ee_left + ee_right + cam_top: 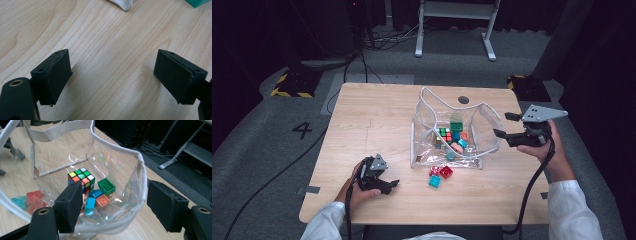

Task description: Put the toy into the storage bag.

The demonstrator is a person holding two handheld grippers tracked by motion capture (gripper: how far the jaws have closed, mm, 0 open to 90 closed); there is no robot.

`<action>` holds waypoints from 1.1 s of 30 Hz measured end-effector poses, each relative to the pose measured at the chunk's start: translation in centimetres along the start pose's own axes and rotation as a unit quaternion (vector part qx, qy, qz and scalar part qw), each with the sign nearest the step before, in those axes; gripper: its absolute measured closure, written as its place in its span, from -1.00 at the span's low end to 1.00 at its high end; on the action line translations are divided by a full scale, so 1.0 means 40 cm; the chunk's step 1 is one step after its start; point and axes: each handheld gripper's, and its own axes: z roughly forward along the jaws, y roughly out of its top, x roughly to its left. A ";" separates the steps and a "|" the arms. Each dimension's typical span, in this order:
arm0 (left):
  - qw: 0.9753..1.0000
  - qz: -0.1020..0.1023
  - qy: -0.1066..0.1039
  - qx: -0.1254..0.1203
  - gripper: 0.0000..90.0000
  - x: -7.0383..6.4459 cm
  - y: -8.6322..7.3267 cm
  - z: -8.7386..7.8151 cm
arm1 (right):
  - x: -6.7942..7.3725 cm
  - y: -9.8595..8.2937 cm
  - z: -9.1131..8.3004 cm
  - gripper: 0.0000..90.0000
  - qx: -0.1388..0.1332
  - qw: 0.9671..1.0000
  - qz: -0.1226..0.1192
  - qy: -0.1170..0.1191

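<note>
Camera arrangement: one fixed overhead view, two gripper-mounted views.
The high view looks forward and down over the wooden table [377,120]; the right gripper view shares its clear bag [117,150], close up; the left gripper view faces bare tabletop.

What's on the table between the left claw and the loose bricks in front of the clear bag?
Nothing: in the high view, bare wood runs from the left claw to the loose bricks.

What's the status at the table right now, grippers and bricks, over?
Left gripper open, low over bare table. Right gripper open, jaws astride the clear bag's rim. Three loose bricks outside the bag. Nothing between left gripper and bricks.
</note>
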 end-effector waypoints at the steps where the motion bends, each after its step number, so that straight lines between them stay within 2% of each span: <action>1: 1.000 0.000 0.000 0.000 -0.68 0.000 0.000 0.000 | -0.002 -0.007 -0.007 -0.35 -0.002 1.000 0.002 0.002; 7: 1.000 0.000 0.000 0.000 -0.68 0.000 0.000 0.000 | 0.001 -0.054 -0.041 -0.38 -0.006 1.000 0.003 -0.002; 15: 1.000 0.000 0.000 0.000 -0.68 0.000 0.000 0.000 | 0.016 -0.129 -0.055 -0.41 -0.027 0.999 0.028 0.007; 24: 1.000 0.000 0.000 0.000 -0.68 0.000 0.000 0.000 | 0.049 -0.220 -0.007 -0.40 -0.006 0.998 0.049 0.026; 27: 1.000 0.000 0.000 0.000 -0.68 0.000 0.000 0.000 | 0.065 -0.246 0.012 -0.40 0.002 0.997 0.059 0.042; 33: 1.000 0.000 0.000 0.000 -0.68 0.000 0.000 0.000 | 0.106 -0.297 0.053 -0.39 0.024 0.996 0.058 0.068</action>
